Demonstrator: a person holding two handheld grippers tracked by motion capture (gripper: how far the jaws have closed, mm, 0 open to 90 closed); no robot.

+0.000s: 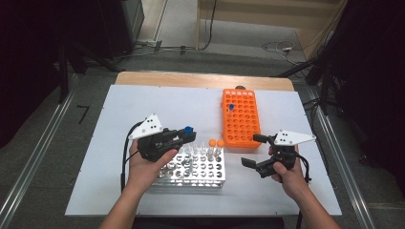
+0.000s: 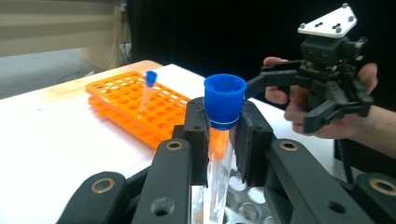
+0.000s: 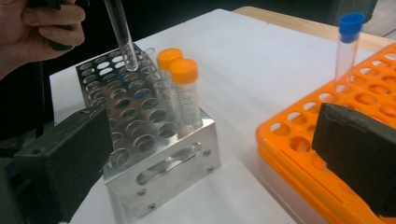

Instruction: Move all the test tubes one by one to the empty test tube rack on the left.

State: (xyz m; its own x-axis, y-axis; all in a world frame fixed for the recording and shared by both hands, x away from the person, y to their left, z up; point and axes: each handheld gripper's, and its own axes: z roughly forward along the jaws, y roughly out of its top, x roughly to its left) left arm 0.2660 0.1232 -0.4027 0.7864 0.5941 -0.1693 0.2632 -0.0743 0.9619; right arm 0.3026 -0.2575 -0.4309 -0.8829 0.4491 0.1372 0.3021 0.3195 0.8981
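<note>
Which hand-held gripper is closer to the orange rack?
Right. The right hand-held gripper hangs open just off the orange rack's near corner; the left hand-held gripper is over the metal rack.

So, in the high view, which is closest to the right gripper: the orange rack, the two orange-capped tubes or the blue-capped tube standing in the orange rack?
From the right gripper:
1. Orange rack, just above its jaws, nearest.
2. Two orange-capped tubes, in the metal rack to its left.
3. Blue-capped tube standing in the orange rack, toward the table's far side.

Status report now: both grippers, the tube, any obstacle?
Left gripper shut on blue-capped tube, above metal rack. Right gripper open, empty, beside orange rack. Nothing in the way.
</note>
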